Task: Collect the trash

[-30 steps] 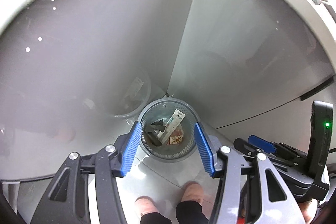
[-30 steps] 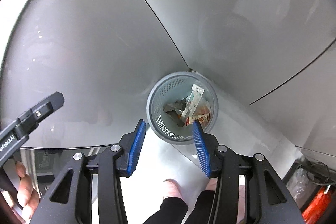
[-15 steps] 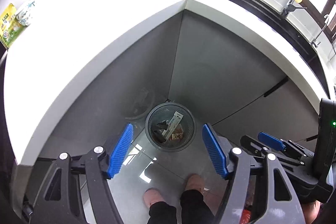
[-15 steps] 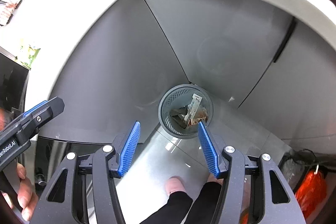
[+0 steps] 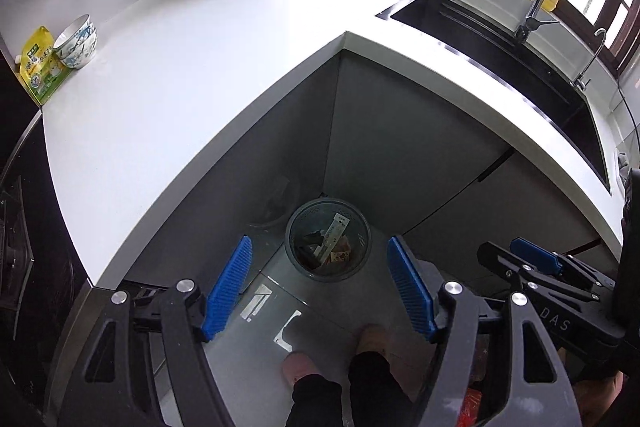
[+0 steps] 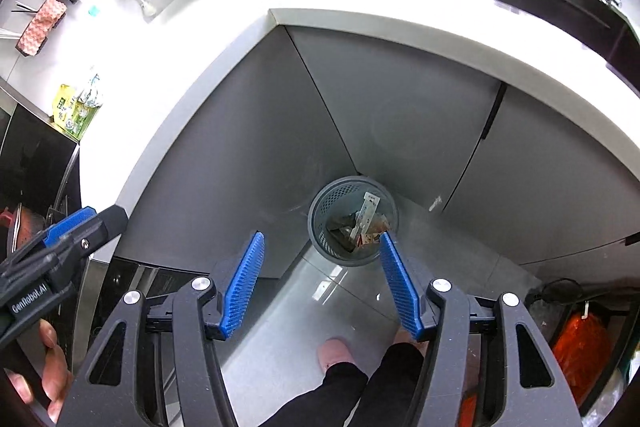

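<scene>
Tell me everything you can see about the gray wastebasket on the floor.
The wastebasket is a round gray bin, plastic by its look, with perforated mesh walls and a solid rim. It stands upright on the glossy floor, tucked into the inner corner where the two gray cabinet fronts meet. Inside lie a long white carton, propped at a slant, dark scraps and reddish wrappers. Neither gripper touches it.

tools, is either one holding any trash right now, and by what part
Nothing is held. The left tool and the right tool are both open with nothing between their pads, high above the bin, where the trash lies.
</scene>
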Demonstrator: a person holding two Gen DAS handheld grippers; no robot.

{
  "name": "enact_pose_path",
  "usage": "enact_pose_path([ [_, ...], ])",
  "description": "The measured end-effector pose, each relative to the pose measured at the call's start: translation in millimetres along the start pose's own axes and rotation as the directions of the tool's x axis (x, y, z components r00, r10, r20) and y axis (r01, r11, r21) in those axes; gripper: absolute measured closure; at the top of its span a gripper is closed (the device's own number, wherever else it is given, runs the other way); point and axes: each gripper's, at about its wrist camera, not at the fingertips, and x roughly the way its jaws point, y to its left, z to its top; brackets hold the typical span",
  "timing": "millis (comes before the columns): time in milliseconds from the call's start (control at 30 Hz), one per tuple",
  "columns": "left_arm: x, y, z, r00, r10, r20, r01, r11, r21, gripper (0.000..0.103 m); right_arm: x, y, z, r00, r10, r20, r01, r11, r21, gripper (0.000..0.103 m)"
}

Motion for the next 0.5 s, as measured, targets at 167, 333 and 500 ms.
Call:
enact_pose_path([
  [167,-12.2,2.3,-2.8,1.000,-0.004,0.009,0.004,1.000,0.000,0.031,-15.2,9.2,-0.8,1.000,-0.004,0.004,0.004,1.000,-0.015,0.045],
  [333,-27.8,3.8,2.7,0.999,0.006,0.052,-0.006,1.000,-0.004,0.025,-23.7,18.5,-4.2,0.999,-0.007,0.034,0.008,0.999,-0.049,0.045],
  [500,-39.9,4.1,9.8,0.997,0.010,0.075,-0.010,1.000,-0.002,0.023,-34.6,23.8,-3.6,0.999,-0.006,0.050,0.010,0.998,-0.067,0.045],
])
